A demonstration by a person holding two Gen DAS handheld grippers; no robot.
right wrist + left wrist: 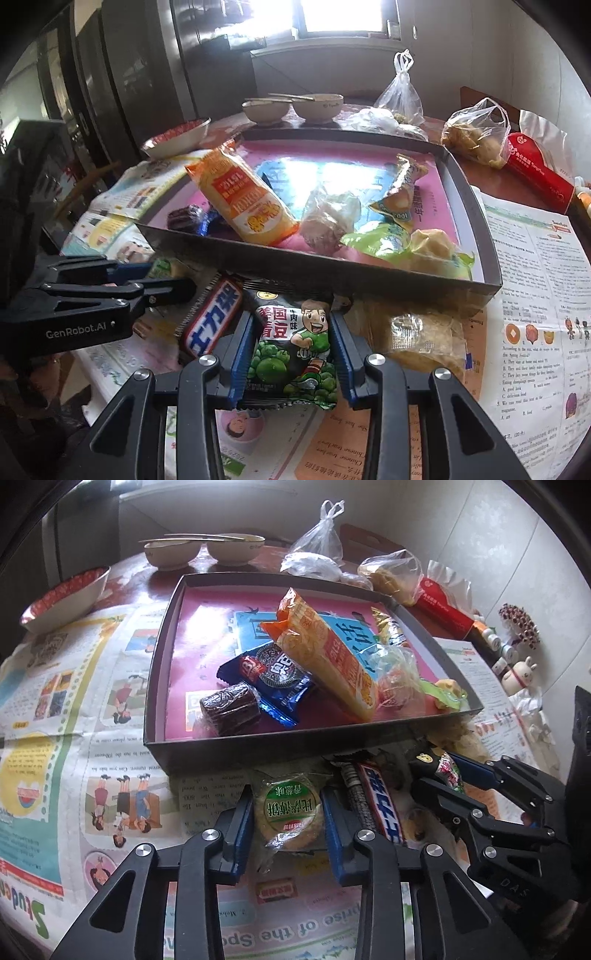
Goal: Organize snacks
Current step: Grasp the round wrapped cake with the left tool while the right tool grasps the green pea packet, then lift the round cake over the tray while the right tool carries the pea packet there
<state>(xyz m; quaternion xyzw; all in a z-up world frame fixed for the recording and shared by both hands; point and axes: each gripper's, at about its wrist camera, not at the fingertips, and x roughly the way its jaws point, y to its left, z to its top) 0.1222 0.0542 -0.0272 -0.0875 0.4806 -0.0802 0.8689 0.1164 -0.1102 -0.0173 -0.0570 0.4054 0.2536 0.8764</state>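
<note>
Left wrist view, item one: round biscuit pack (289,811), green label, lying on the newspaper (74,738) just outside the near wall of the box (236,751). Left hand-held gripper (288,827) straddles it, one blue pad against each side; it appears pinched, not yet lifted.

Right wrist view, item two: pea packet (293,347), dark with a cartoon boy, also just outside the box's near wall. Right hand-held gripper (291,354) has its pads pressed to both edges of the packet; held, resting low over the paper.

Other stock outside the box: chocolate bar (212,325) between the two packs, against the near wall; clear-wrapped cake (421,339) to the right of the pea packet.

Stock inside the box: orange bag (325,653), blue cookie pack (269,679), dark wrapped cake (229,707), several clear and green wrappers toward the right wall.

Beyond the box: two bowls (205,552) with chopsticks, plastic bags, a red pouch.

Step in hand, as judged: both grasps made, pick-up stage. Next move calls for raising each pack clear of the near wall, carrying it over the box and setting it in the free floor at the left. Risk: thin wrappers may slip or crumple.
</note>
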